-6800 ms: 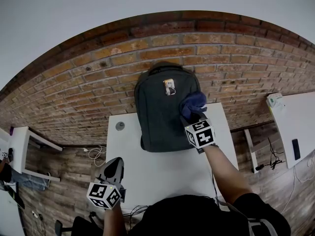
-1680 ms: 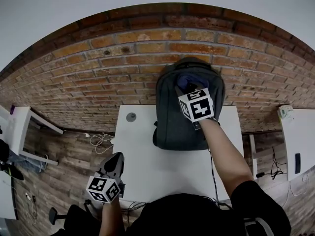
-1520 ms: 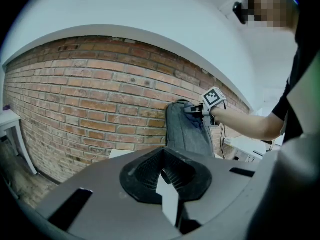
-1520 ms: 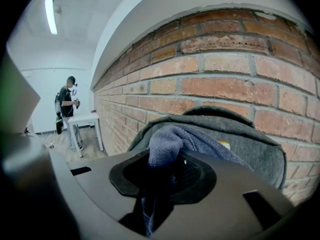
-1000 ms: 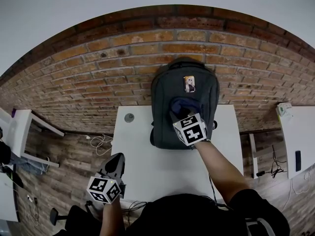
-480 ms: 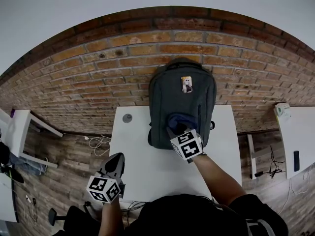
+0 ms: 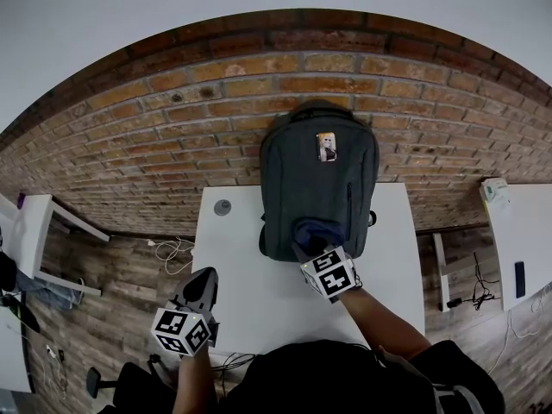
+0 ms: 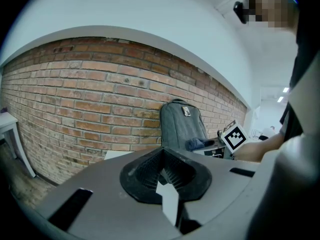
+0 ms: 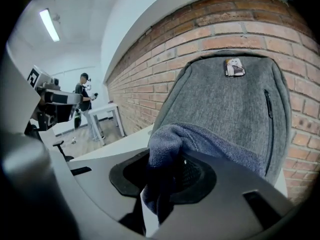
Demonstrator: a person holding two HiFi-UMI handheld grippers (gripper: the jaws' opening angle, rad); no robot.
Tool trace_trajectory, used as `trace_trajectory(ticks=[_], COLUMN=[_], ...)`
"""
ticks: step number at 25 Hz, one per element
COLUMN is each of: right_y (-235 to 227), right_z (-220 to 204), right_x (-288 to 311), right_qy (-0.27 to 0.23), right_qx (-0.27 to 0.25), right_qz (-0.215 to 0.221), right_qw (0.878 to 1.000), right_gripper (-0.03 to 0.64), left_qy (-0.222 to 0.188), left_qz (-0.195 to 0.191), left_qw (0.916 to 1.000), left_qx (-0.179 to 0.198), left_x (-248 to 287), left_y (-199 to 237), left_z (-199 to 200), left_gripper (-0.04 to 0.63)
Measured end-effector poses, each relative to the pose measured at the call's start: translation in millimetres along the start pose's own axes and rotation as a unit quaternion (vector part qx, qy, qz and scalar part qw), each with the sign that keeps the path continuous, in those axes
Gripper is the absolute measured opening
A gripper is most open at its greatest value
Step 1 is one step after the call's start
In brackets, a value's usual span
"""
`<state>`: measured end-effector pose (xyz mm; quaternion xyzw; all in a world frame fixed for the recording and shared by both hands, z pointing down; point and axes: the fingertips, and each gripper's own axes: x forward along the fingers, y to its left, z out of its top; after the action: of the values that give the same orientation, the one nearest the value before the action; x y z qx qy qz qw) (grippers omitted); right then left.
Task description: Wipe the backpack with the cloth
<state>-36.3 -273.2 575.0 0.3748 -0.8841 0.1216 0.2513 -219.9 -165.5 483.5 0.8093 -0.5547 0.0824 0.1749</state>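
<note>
– Two grippers are seen; how is each one set, nearest first?

– At the lower left of the head view, the left gripper (image 7: 200, 285) is held by the left edge of the table (image 7: 259, 304), its jaws pressed together on nothing. Toward the lower middle, the right gripper (image 7: 307, 248) is clamped on a blue cloth (image 7: 316, 229). A fold of it is pinched between the jaws, and the rest is bunched over them.

– And where is the cloth laid?

– It is pressed against the lower front of the grey backpack (image 7: 319, 171). That is stood upright at the table's far edge, backed against the brick wall (image 7: 155, 136) that fills the upper frame.

– How is the handling to be judged?

– The cloth is soft and limp, so it is best gripped by a thick fold. The backpack is judged soft-sided and fairly light. It could be shoved sideways under pressure, though it is braced from behind by the wall. If steadying is wanted, its top or side could be taken by the free gripper.
</note>
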Motion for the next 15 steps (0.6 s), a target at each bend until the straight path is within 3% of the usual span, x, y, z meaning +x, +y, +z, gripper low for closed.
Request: trace_trajectory(ticks=[9, 15], right_y=[15, 23], right_z=[-33, -69], right_x=[2, 5], right_qy=[0.026, 0.076], right_qx=[0.007, 0.025], right_qz=[0.013, 0.031], right_qw=[1.0, 0.996], right_gripper=[0.104, 0.104], left_qy=[0.001, 0.0], left_qz=[-0.004, 0.0], left_qw=[1.0, 1.0], left_qx=[-0.001, -0.003], left_x=[3, 1], left_y=[1, 3], left_z=[-3, -2], left_gripper=[-0.003, -0.003])
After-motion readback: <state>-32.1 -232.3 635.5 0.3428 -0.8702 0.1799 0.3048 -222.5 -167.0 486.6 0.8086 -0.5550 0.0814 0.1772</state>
